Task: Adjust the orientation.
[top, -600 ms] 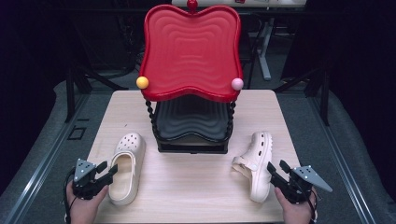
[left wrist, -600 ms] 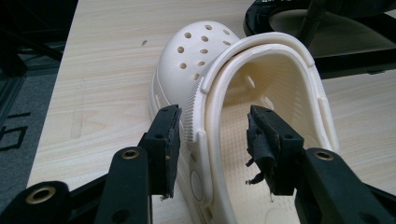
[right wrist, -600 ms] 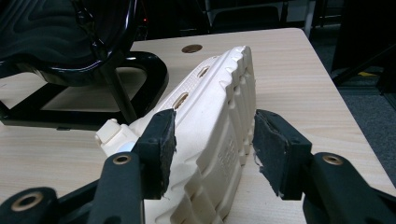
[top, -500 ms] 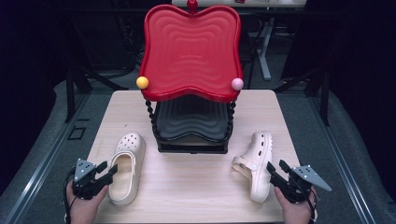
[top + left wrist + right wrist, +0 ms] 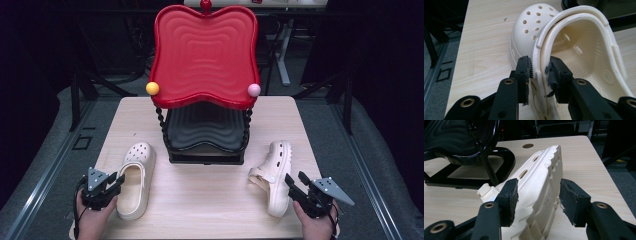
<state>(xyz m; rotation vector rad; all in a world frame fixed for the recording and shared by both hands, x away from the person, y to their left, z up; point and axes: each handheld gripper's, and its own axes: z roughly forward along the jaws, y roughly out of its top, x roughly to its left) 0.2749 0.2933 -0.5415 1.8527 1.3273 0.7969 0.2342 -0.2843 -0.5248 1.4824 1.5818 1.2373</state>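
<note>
On the high view I see two cream clogs on the worktop (image 5: 210, 200), one on each side of a two-tier rack (image 5: 205, 135) with a red upper tray (image 5: 204, 55) and a black lower tray (image 5: 205, 127).

Left side: the left clog (image 5: 134, 180) lies sole down, opening upward, toe pointing away from me, just beside the rack's left front corner. My left tool (image 5: 116, 181) is at its heel end. In the left gripper view the left tool (image 5: 539, 72) is clamped on the side wall of the clog (image 5: 574, 50) near the heel strap; one pad presses the ribbed outer face, the other the inner face.

Right side: the right clog (image 5: 272, 175) lies tipped on its side, sole facing right, near the rack's right front corner. My right tool (image 5: 295, 181) is at its near end. In the right gripper view the right tool (image 5: 537, 200) is spread with the clog (image 5: 541, 185) between the jaws; the left pad is at the upper, while a gap separates the right pad from the sole.
</note>
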